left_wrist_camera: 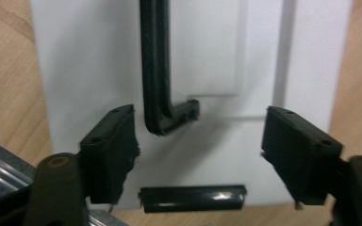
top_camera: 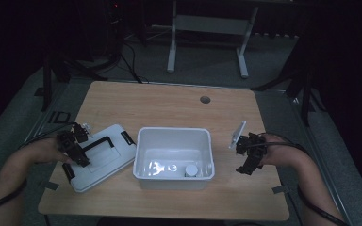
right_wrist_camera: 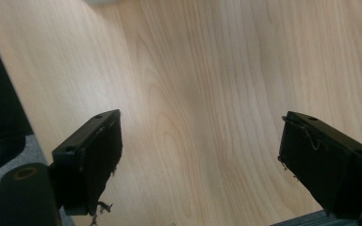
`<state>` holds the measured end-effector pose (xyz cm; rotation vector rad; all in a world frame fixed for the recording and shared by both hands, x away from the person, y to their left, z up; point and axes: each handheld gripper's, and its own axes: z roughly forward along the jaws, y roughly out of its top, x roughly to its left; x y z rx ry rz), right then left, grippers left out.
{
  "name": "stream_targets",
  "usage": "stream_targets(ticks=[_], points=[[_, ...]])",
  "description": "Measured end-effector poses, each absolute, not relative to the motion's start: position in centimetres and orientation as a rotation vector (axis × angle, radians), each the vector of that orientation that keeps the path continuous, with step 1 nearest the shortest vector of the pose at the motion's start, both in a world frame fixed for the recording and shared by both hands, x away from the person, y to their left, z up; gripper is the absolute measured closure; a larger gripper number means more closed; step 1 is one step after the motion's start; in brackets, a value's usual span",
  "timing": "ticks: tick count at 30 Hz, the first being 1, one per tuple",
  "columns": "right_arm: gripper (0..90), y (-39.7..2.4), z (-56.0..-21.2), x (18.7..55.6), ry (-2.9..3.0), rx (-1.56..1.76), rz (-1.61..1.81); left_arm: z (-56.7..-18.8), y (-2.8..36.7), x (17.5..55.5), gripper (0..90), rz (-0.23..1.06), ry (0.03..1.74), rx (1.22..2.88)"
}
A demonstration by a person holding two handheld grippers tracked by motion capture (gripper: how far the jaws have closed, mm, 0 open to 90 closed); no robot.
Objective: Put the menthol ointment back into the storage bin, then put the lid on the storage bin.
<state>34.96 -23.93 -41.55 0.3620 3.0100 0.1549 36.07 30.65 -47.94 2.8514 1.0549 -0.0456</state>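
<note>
Near the bench's left front corner [top_camera: 56,200] lay the white lid [top_camera: 104,157], flat and tilted, my left fingers [left_wrist_camera: 111,150] spread wide over its black handle [left_wrist_camera: 156,70], holding nothing. It looked light, stiff and slick; I judged the handle the surest hold. Mid-bench stood the open bin [top_camera: 143,141]. By the right edge, my right fingers [right_wrist_camera: 94,155] hung wide and empty.

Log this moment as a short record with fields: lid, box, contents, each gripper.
lid: white, black handle, flat on the table left of the box
box: white, open, mid-table
contents: small round item inside; kind unclear
left gripper: open over the lid, nothing gripped
right gripper: open, empty, over bare table right of the box
</note>
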Motion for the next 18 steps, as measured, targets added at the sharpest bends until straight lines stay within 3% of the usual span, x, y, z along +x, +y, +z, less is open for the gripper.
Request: stream_targets(ticks=[8,14,18], points=[[13.9,-27.0,-43.8,34.4,3.031,0.463,0.169,-48.2,30.1,36.2,25.4,-0.045,1.021,2.879],[14.0,-28.5,-45.6,33.7,3.044,0.518,0.119,-48.3,29.7,36.4,30.7,-0.017,1.01,2.929],[14.2,-29.2,-46.0,33.5,3.04,0.555,0.121,-48.3,29.1,36.7,38.8,0.016,1.007,2.945]])
